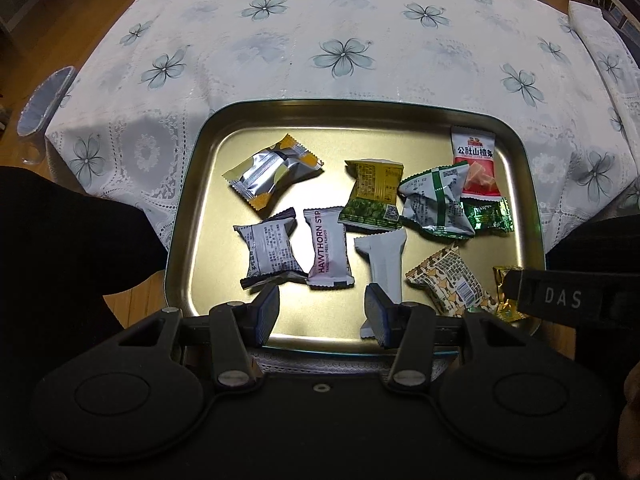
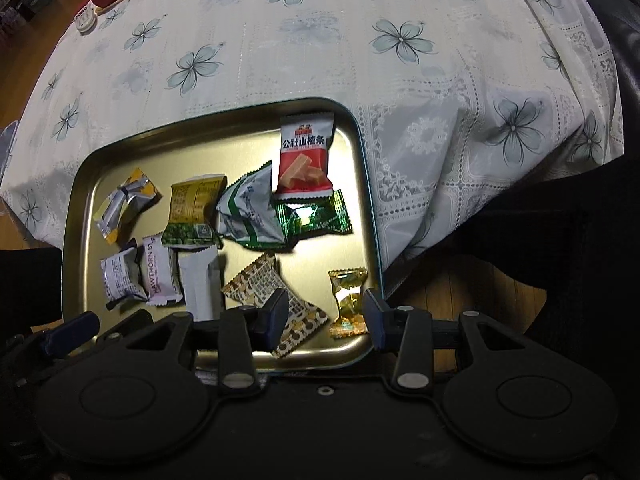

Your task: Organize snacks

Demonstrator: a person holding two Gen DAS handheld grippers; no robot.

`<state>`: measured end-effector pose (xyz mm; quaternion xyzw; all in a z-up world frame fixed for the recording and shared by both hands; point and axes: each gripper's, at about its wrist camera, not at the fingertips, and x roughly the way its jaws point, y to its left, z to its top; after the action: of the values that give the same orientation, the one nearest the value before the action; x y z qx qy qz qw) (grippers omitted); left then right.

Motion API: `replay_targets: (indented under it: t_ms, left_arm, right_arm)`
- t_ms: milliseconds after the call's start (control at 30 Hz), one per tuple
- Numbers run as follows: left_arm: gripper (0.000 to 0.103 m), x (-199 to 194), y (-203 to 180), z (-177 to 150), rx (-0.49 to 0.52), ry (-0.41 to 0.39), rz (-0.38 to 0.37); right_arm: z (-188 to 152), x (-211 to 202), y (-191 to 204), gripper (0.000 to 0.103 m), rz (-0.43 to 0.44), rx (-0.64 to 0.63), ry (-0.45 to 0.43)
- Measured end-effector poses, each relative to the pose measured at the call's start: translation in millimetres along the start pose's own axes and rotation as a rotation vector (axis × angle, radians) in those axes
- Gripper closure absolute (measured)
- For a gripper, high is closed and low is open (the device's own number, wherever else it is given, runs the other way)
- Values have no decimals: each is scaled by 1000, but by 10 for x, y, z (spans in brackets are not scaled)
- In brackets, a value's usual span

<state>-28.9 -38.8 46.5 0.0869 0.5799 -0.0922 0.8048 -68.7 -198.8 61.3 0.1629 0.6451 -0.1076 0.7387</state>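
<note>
A gold metal tray (image 1: 532, 216) sits at the near edge of the surface, on a white cloth printed with grey-blue flowers (image 1: 344, 58). All the snacks in view lie inside the tray, loose and unsorted, some overlapping.

Left gripper (image 1: 322, 312): the jaws stand wide apart and hold nothing. They hover low over the tray's near rim, framing the gap between the Hawthorn strip packet (image 1: 328, 252) and a plain white packet (image 1: 382, 264); the right-hand finger overlaps the white packet in this view, but contact cannot be confirmed.

Right gripper (image 2: 326, 314): the jaws are likewise open and empty. They bracket the gold-foil candy (image 2: 348, 300) at the tray's near right corner, with the brown patterned packet (image 2: 256, 284) just beside the left-hand finger. The candy lies flat on the tray floor. In my judgement this positioning sets up a pinch on the candy.

Further back lie a red hawthorn packet (image 2: 306, 156) against the far rim, a green foil sweet (image 2: 316, 220) just below it, a green-and-white packet (image 2: 250, 212), a yellow pea packet (image 2: 194, 208) and a silver-and-yellow packet (image 2: 122, 204).

No destination container shows in either view, so the sorting scheme cannot be told.
</note>
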Motion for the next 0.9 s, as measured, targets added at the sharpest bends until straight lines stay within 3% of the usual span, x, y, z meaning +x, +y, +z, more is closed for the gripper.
replay_targets:
  t_ms: [400,900]
  left_arm:
    - [48,-50,81,-106,-17,-22,11]
    - [48,6,106,-120,-22,-1,13]
  right_arm:
    - [-269,56,118,60,-50,-36,23]
    - [-292,74,121,60,-54,-49,22]
